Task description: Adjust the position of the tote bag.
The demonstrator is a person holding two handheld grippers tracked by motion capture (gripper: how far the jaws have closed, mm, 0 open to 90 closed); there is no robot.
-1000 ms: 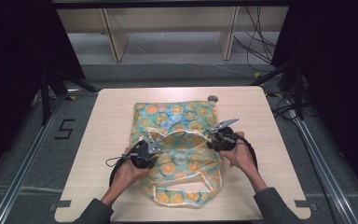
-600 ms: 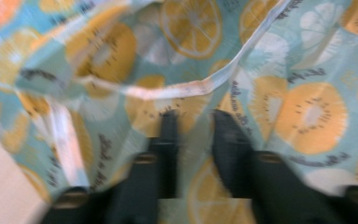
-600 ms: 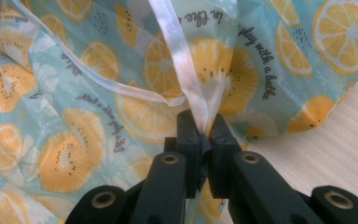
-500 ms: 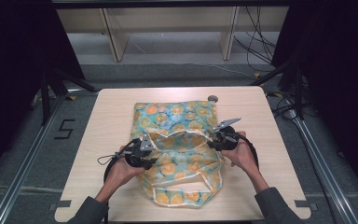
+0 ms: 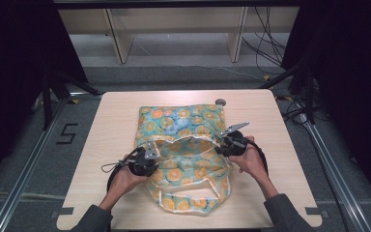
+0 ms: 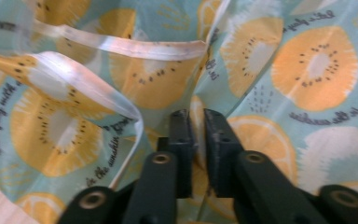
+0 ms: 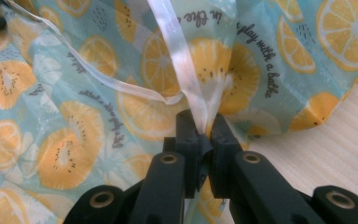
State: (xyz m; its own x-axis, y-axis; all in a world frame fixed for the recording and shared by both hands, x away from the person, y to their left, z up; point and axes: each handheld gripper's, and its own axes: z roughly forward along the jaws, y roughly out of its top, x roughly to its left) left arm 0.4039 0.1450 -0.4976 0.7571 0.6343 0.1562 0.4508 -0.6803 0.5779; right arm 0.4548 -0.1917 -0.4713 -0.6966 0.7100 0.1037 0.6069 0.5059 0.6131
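Note:
A teal cloth bag printed with orange fruit slices lies on the wooden table, its white-edged mouth pulled open toward me. My left gripper grips the mouth's left rim; its jaws have just been closing and now pinch a fold of the bag between them. My right gripper is shut on the right rim, with the white hem clamped between its pads. The white handles lie loose at the near end.
A small round grey object sits on the table just past the bag's far right corner. Bare wood shows to the left and right of the bag. Cables trail from both grippers near my hands.
My left gripper shifted slightly along the bag's left rim, opened, and took a fresh hold of the cloth. The right gripper has kept its place and its hold.

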